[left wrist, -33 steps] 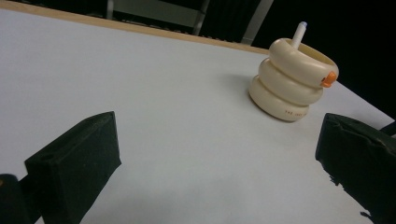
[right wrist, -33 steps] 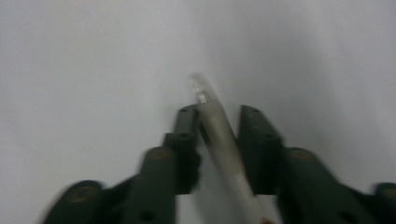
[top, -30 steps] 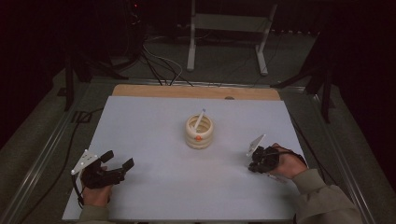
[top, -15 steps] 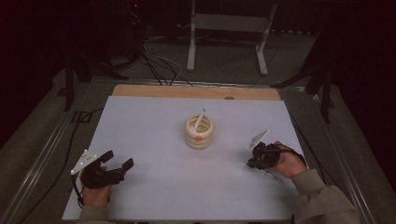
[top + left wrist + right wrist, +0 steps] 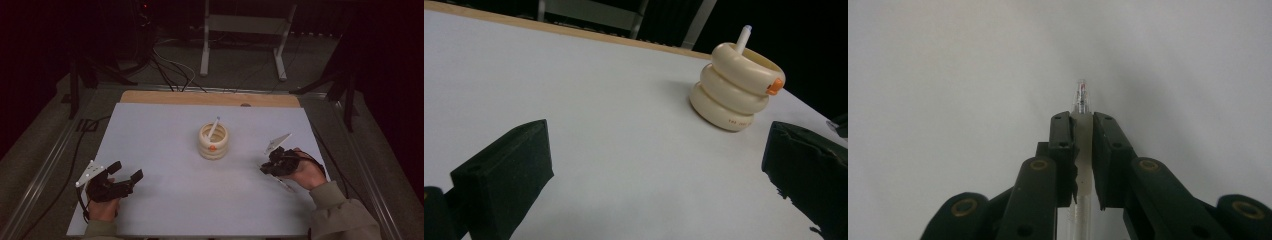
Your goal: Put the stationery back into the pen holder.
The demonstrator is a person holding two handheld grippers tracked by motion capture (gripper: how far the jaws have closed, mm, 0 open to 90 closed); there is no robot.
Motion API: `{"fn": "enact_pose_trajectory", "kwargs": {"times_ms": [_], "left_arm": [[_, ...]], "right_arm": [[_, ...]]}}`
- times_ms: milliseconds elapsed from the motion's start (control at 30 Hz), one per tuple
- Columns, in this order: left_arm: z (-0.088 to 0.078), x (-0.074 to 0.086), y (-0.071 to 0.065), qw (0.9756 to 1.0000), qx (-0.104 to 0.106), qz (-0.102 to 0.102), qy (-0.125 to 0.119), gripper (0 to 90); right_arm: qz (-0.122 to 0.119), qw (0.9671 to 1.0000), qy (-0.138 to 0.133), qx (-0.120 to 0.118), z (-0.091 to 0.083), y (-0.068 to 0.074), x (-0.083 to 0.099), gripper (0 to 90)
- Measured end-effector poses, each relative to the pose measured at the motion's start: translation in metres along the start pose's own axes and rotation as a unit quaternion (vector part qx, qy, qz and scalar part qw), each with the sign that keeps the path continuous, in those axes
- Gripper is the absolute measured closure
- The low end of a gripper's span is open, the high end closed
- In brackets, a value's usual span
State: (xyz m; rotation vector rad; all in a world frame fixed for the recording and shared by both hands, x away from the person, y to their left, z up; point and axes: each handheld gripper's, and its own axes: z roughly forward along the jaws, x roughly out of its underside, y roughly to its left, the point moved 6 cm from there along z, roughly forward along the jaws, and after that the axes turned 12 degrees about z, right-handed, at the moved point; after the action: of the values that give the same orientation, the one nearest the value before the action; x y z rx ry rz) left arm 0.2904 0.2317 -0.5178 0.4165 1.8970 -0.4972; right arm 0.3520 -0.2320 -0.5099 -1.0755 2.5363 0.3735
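A cream ringed holder (image 5: pixel 213 141) (image 5: pixel 734 90) with an orange mark stands at the middle of the white table, and a white pen (image 5: pixel 214 127) (image 5: pixel 742 37) leans in it. At the right, my right gripper (image 5: pixel 265 169) (image 5: pixel 1082 120) is shut on a second pen (image 5: pixel 1081 95). That pen's clear tip, with red inside, pokes out past the jaws just above the table. My left gripper (image 5: pixel 126 171) (image 5: pixel 656 165) rests at the near left, open, with nothing between its pads, facing the holder.
The white board (image 5: pixel 165 150) has a wooden strip (image 5: pixel 210 98) along its far edge. Metal rails run down both sides of the table. Beyond it are cables and a stand's legs (image 5: pixel 205 50) on a dark floor.
My right gripper has risen slightly with the pen in it. The left gripper and the holder have stayed put.
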Motion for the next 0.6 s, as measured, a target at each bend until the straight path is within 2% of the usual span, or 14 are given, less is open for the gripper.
{"fn": "enact_pose_trajectory", "kwargs": {"times_ms": [300, 400, 600], "left_arm": [[0.0, 0.0, 0.0, 1.0, 0.001, 0.0, 0.0, 0.3], [0.0, 0.0, 0.0, 1.0, 0.0, 0.0, 0.0, 0.3], [0.0, 0.0, 0.0, 1.0, 0.001, 0.0, 0.001, 0.3]], "right_arm": [[0.021, 0.9987, -0.047, -0.005, -0.011, 0.003, -0.016, 81.1], [0.019, 0.9983, -0.055, 0.004, -0.013, 0.003, -0.019, 81.1], [0.024, 0.9971, -0.072, 0.003, -0.015, 0.005, -0.027, 81.1]]}}
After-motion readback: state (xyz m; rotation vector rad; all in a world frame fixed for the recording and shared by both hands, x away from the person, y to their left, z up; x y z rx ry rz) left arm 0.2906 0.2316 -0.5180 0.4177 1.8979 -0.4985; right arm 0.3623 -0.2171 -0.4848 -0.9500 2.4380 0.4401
